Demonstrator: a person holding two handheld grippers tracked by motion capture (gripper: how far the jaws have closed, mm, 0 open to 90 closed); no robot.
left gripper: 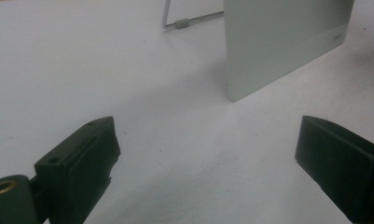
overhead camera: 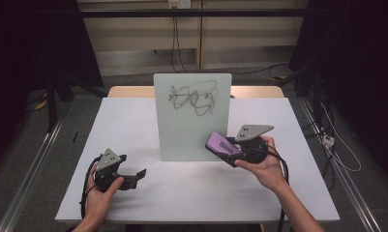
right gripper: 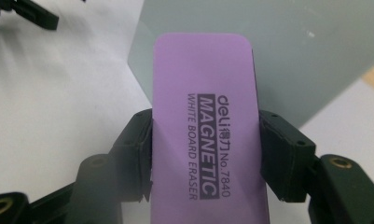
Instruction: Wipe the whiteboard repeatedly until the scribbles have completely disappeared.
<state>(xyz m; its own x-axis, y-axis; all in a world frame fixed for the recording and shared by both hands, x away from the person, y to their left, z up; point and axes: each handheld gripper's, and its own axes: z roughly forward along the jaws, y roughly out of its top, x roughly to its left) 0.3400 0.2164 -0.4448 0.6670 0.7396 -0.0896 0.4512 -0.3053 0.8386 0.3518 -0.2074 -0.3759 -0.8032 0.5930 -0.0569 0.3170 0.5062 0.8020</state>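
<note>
A dim room with dark curtains at both sides and cables trailing over the grey floor surrounds a white worktop (overhead camera: 148, 193). On it, a little beyond centre toward twelve o'clock, a pale whiteboard (overhead camera: 191, 121) stands upright on a wire stand (left gripper: 180, 22), with a tangle of black scribble (overhead camera: 194, 98) across its upper half. The right gripper (overhead camera: 232, 145), held in the person's right hand (overhead camera: 264, 166) at about four o'clock from the board's centre, has its jaws closed on a purple eraser (right gripper: 205, 135), one jaw pressing each long side; its printed face reads "MAGNETIC WHITE BOARD ERASER". The eraser's far end lies just in front of the board's lower right corner; whether it touches the board cannot be told. The left gripper (overhead camera: 133, 178), in the left hand (overhead camera: 102, 195) at eight o'clock from the board, sits low over the worktop with its jaws wide apart and nothing between them, well clear of the board.
</note>
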